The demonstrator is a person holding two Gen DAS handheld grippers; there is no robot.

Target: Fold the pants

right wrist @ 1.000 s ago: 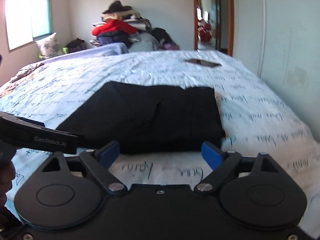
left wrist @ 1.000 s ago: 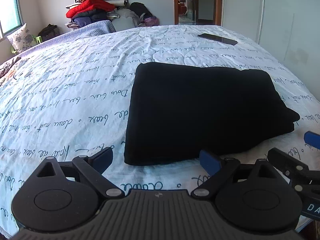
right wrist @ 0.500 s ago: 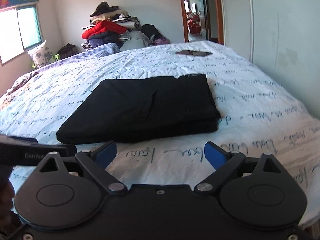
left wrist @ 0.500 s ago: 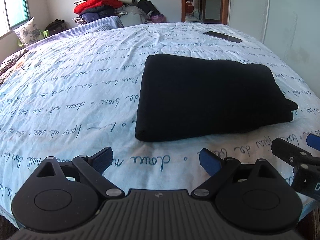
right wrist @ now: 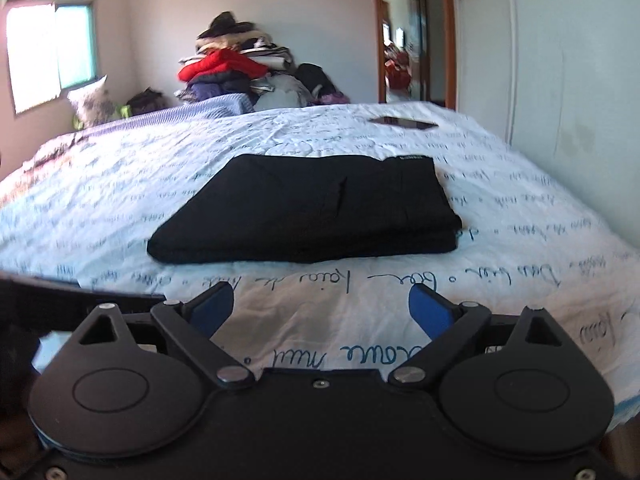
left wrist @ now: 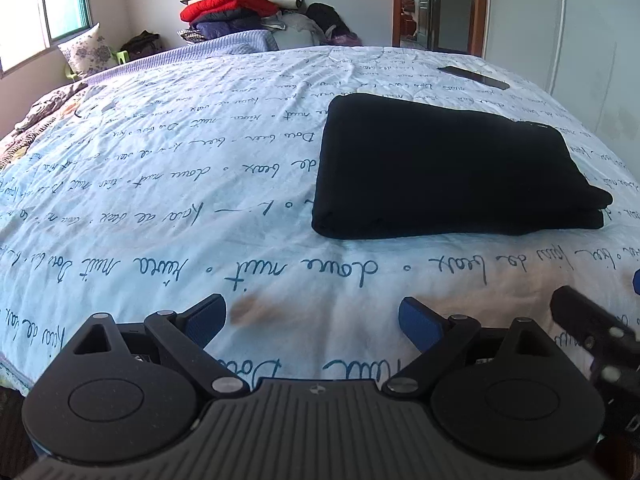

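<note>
While both tongs hang over the near edge of the bed, the two views show this:

Left wrist view, left tongs [left wrist: 312, 316]: blue-tipped fingers spread wide, holding nothing, above the bedsheet [left wrist: 160, 184] printed with blue cursive writing.
Left wrist view, pants [left wrist: 452, 176]: black, folded into a flat rectangle, lying on the bed ahead and to the right, apart from the tongs.
Left wrist view, phone [left wrist: 474, 77]: dark, flat on the sheet beyond the pants.
Left wrist view, clothes pile [left wrist: 240, 4]: stacked at the far end of the bed.
Right wrist view, right tongs [right wrist: 322, 314]: fingers spread wide, empty.
Right wrist view, pants [right wrist: 312, 208]: straight ahead, apart from the tongs, stacked fold edges facing the camera.
</note>
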